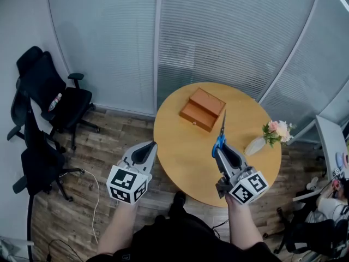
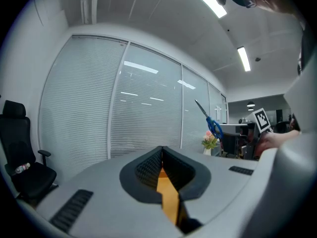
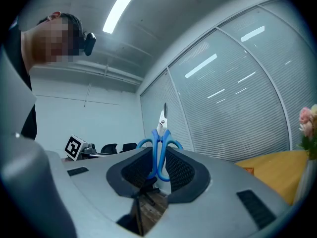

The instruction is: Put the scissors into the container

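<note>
Blinds (image 1: 218,31) behind curved glass walls closed off the far side of the room, above a wood floor (image 1: 92,146). At far left stood two black chairs (image 1: 54,100), well clear of the table. Next came the left gripper (image 1: 147,147), held over the floor just beside the table's left edge. In its own view its jaws stood together with nothing between them (image 2: 161,155), and only a sliver of orange tabletop showed through the slit below the pads. A round table (image 1: 185,146) filled the middle of the head view. On its far part sat a brown wooden box (image 1: 202,109), and whether its lid was up could not be told. Right of it were the scissors (image 1: 221,135), not in the box but held in the air over the table. Their blue handles were clamped in the right gripper (image 1: 222,153) and the closed blades pointed away from the person, the tip showing just beside the box's right corner. The right gripper view showed both handle loops pinched between the dark pads (image 3: 158,170), the scissors (image 3: 159,148) standing up out of them. Farthest right, near the table's edge, a pale vase (image 1: 254,145) lay tilted with pink flowers (image 1: 278,130).
</note>
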The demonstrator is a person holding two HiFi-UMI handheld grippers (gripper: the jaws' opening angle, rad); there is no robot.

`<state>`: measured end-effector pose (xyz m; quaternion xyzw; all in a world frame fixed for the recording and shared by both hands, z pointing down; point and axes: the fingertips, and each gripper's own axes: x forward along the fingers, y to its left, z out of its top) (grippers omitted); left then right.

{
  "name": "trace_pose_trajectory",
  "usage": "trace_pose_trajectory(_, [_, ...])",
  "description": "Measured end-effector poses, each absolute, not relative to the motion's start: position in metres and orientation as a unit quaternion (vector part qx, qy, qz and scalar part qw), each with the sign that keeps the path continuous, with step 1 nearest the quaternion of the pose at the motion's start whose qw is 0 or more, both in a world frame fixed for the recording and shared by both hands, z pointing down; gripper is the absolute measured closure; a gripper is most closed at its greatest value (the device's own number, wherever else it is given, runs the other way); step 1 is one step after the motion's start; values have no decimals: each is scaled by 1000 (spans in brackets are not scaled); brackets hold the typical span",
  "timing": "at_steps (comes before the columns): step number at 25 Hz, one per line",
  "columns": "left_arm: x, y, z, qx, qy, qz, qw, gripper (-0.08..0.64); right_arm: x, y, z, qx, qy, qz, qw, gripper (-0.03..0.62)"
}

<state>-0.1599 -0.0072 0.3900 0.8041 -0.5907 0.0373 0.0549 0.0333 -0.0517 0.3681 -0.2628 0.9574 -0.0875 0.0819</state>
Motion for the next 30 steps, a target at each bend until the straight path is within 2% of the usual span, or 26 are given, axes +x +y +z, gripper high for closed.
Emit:
trace_pose_trajectory(12, [-146,-147,388,816,-569,84,55,548,38,-187,381,-270,949,-117,110,495])
trace_pose_trajectory(30, [-124,-259,416,868,-484,94,61,548,55,-273,423,-354,925,-130,49,495])
